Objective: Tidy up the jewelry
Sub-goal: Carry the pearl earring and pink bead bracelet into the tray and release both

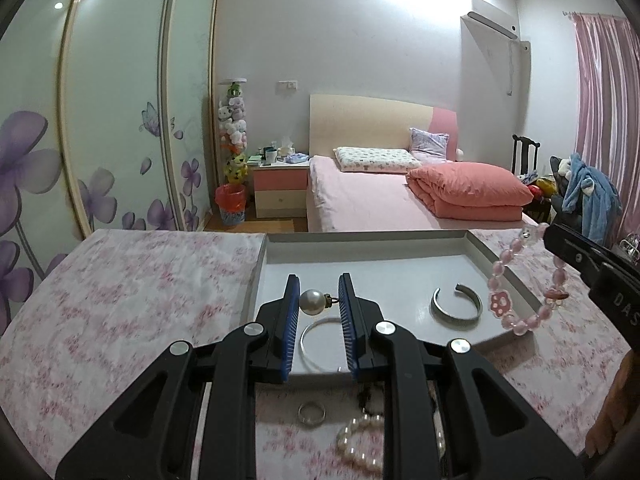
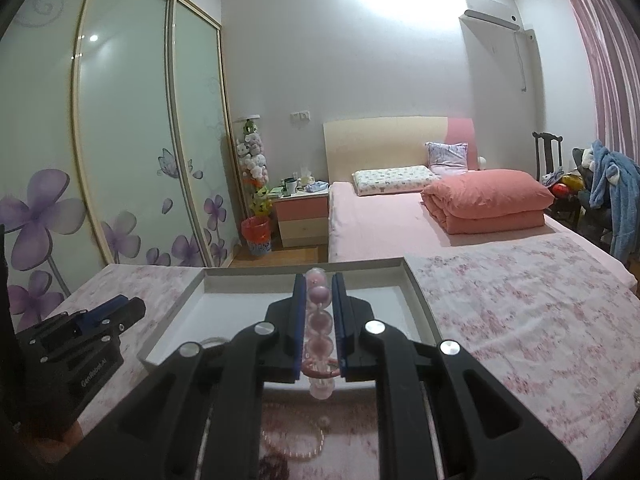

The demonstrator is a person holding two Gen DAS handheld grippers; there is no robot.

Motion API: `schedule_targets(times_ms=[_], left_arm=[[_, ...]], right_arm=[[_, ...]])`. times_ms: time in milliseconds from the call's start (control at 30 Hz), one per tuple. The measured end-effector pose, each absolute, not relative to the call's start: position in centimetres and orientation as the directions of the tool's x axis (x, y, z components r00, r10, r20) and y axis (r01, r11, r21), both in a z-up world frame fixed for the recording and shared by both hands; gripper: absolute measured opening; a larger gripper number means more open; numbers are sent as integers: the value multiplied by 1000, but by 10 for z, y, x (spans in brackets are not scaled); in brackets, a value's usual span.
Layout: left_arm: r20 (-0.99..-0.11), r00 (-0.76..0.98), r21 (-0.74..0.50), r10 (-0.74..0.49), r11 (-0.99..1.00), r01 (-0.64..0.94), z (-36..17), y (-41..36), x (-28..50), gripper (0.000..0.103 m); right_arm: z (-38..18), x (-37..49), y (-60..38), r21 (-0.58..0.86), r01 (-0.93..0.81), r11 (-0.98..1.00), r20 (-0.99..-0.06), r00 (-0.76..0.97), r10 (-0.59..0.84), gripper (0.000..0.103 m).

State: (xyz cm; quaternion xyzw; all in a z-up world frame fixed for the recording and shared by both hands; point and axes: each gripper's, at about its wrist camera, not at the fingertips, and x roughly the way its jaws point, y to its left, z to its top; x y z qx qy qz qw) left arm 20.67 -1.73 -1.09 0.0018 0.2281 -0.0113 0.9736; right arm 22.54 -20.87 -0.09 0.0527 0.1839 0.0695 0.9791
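Note:
In the left wrist view my left gripper [image 1: 319,288] is shut on a pearl earring [image 1: 312,302], held above a shallow white tray [image 1: 360,240]. A silver cuff [image 1: 456,304] and a thin silver bangle [image 1: 316,340] lie in the tray. A silver ring [image 1: 311,414] and a pearl bracelet [image 1: 360,444] rest on the cloth in front. My right gripper [image 1: 554,238] comes in from the right with a pink bead bracelet [image 1: 527,326] hanging from it. In the right wrist view the right gripper [image 2: 319,284] is shut on that bracelet [image 2: 319,294] over the tray [image 2: 418,292].
A pink floral cloth [image 1: 132,300] covers the table. A pearl strand [image 2: 296,448] lies under the right gripper, and the left gripper [image 2: 100,316] sits to its left. Beyond are a bed [image 1: 380,200], a nightstand [image 1: 280,188] and sliding wardrobe doors [image 1: 112,120].

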Motion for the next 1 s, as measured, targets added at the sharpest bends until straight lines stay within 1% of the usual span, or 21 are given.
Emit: schedule_targets(times_ms=[333,767,833,900,1000], left_arm=[[-480,876,1,-41,999,48,-26,-24,250,21],[-553,830,-30,-73,997,68,-44,-29,281,21],[-555,828,-33,-77,997,70,-44,-29,282,22],[-559,825,-38,-82,997,73,-44,-29,283,22],[-559,825,-50,-84,996,67,-43,-22,284,22]], right_arm=[[-17,280,-208,167,-100,981,-406,900,161,13],[-41,321,-208,219,-102,970,-499,843,201,15],[-43,322,-210,233,-97,968,-502,840,205,15],[-43,322,-212,243,-94,966,-505,838,208,18],[-42,318,-217,244,-83,966,-501,842,199,18]])
